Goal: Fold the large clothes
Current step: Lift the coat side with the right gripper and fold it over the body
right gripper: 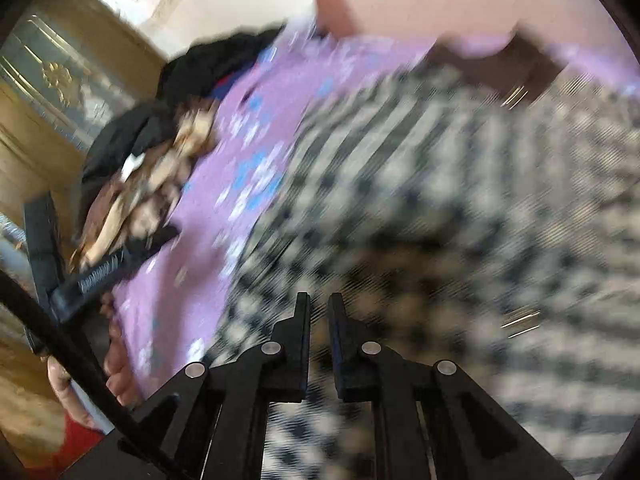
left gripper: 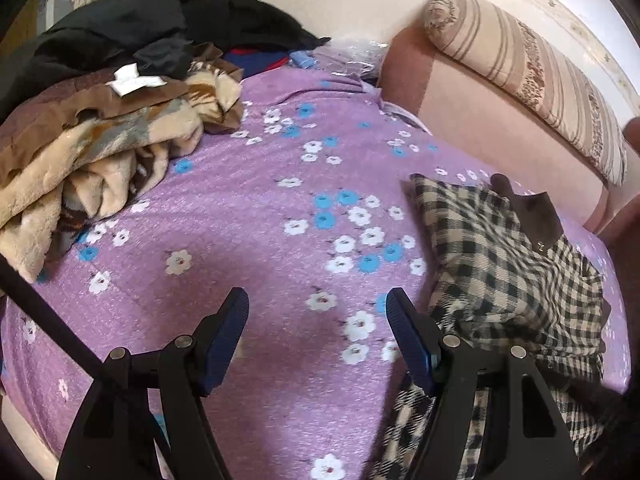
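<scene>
A black-and-cream checked garment (left gripper: 504,276) with a dark brown collar (left gripper: 532,212) lies bunched on the right side of a purple flowered bedsheet (left gripper: 248,208). My left gripper (left gripper: 316,300) is open and empty over bare sheet, just left of the garment. In the blurred right wrist view the checked garment (right gripper: 460,208) fills most of the frame. My right gripper (right gripper: 319,300) has its fingers nearly together with checked cloth in the narrow gap between them. The other gripper (right gripper: 96,272) shows at the left.
A beige and brown blanket (left gripper: 100,148) and a heap of dark clothes (left gripper: 132,32) lie at the far left of the bed. A pink sofa back (left gripper: 480,112) with a striped bolster (left gripper: 532,76) runs along the right. A wooden cabinet (right gripper: 52,92) stands beyond the bed.
</scene>
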A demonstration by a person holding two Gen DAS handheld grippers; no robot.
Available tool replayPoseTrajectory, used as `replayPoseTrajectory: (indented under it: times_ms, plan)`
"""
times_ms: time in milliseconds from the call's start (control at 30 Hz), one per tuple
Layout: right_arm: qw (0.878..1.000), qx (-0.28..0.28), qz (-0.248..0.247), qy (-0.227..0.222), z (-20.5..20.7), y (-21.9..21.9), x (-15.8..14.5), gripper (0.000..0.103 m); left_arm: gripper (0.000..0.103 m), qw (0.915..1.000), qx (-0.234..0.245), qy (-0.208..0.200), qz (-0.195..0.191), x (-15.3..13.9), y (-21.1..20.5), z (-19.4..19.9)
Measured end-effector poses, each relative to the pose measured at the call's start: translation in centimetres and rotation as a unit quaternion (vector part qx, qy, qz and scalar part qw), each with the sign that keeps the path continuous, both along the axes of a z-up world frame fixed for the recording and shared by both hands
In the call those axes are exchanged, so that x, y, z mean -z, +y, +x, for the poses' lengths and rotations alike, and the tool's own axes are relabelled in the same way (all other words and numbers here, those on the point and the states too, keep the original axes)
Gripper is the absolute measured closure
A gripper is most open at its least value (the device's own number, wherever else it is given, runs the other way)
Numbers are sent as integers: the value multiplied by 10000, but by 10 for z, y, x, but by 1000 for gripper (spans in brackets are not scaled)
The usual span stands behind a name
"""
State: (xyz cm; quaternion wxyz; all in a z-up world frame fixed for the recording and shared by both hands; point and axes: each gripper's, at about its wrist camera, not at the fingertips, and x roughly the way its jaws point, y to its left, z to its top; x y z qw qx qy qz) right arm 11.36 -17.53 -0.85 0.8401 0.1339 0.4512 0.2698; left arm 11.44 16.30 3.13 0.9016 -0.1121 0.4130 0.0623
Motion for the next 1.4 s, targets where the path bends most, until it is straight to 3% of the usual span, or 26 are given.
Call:
replayPoseTrajectory:
  times_ms: [133, 333, 433, 600, 667, 733, 867, 1000, 1067, 1167, 1300, 1400]
  plan:
    - [9916, 1139, -533, -295, 29, -56, -7, 92, 33, 9995, 211, -222, 106, 0, -28, 11]
    - [9735, 1999, -1092, 215, 61, -130, 25, 92, 33, 9977, 596, 0, 328, 25, -69, 48]
    - [9674, 2304, -996, 327, 64, -173, 32, 99, 33, 9929, 551, 503, 924, 54, -79, 67]
    - [9588, 2667, -901, 380, 53, -206, 18, 98, 33, 9933, 450, 733, 769, 51, -70, 69]
    - [9591, 2683, -842, 317, 39, -210, 8, 93, 33, 9946, 466, 682, 626, 44, -65, 62]
    - [9605, 2660, -782, 232, 16, -218, -2, 51, 33, 9956, 534, 616, 455, 36, -60, 54]
    - [9622, 2623, -670, 285, -30, -235, 2, 48, 33, 9963, 607, 583, 180, 30, -44, 36]
    - [9565, 2802, -585, 561, -65, -264, 24, 45, 33, 9937, 696, 858, -184, 43, -26, 19]
    - [9524, 2936, -419, 707, -80, -279, 37, 45, 33, 9929, 823, 791, -336, 47, -19, 6]
    - [9510, 2983, 361, 734, -101, -295, 44, 45, 33, 9901, 1105, 798, -320, 47, -21, -10]
    - [9543, 2655, 989, 949, -117, -293, 51, 45, 33, 9817, 1558, 883, -642, 49, -29, -37]
    - [9487, 2427, 1666, 1156, -138, -288, 63, 45, 33, 9735, 1860, 957, -929, 51, -38, -59]
